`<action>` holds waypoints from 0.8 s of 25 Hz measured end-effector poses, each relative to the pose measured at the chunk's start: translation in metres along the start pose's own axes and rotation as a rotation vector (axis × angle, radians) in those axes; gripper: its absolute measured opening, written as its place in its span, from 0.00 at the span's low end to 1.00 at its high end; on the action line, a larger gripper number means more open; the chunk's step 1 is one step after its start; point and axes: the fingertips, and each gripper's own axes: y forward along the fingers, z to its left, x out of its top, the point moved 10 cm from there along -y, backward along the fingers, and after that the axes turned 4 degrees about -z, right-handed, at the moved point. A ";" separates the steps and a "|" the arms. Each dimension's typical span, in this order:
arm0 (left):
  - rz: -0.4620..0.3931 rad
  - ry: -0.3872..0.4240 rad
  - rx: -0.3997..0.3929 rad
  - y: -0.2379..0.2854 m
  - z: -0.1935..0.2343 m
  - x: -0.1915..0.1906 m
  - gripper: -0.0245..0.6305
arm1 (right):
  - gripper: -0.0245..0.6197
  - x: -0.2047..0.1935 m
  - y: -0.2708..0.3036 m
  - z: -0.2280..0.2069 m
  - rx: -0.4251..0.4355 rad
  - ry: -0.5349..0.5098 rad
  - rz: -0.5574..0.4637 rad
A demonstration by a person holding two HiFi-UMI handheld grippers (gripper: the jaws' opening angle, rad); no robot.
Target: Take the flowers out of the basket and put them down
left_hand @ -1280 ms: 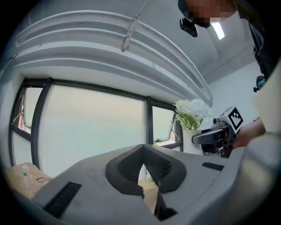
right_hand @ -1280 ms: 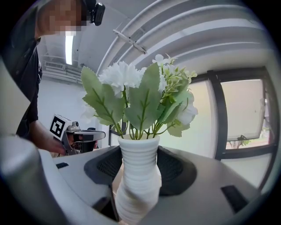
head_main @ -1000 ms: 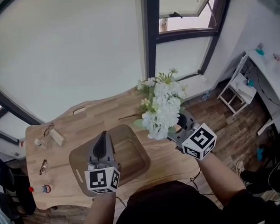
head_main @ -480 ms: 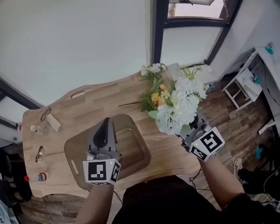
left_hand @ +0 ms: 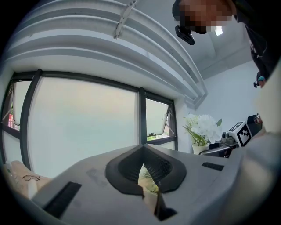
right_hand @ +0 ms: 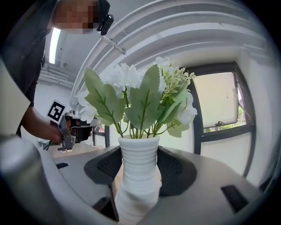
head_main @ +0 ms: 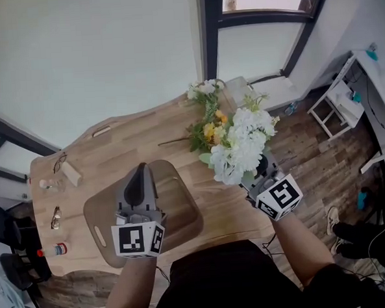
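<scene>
Head view: the bunch of white artificial flowers [head_main: 241, 147] is held by the right gripper [head_main: 254, 179] clear of the brown plastic basket [head_main: 195, 220], near the pale wooden counter's [head_main: 115, 158] right edge, while the left gripper [head_main: 140, 178] is parked above the basket. Left gripper view: its jaws are seen pressed together, nothing between them. Right gripper view: the white ribbed vase [right_hand: 137, 176] carrying the flowers is clamped upright, so the lift-out looks done and a level set-down on bare counter is probably what's called for next.
</scene>
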 end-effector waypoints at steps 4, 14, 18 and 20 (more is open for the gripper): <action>0.022 0.003 -0.006 0.007 -0.002 -0.008 0.04 | 0.45 -0.018 0.002 -0.006 -0.022 0.004 0.012; 0.085 -0.007 -0.014 0.014 -0.006 -0.037 0.04 | 0.45 -0.059 0.009 -0.011 -0.015 0.021 0.055; 0.113 -0.008 -0.005 0.012 -0.005 -0.047 0.04 | 0.45 -0.072 0.015 -0.013 -0.008 0.017 0.047; 0.118 -0.008 0.002 0.012 -0.004 -0.049 0.04 | 0.45 -0.077 0.017 -0.015 -0.004 0.022 0.058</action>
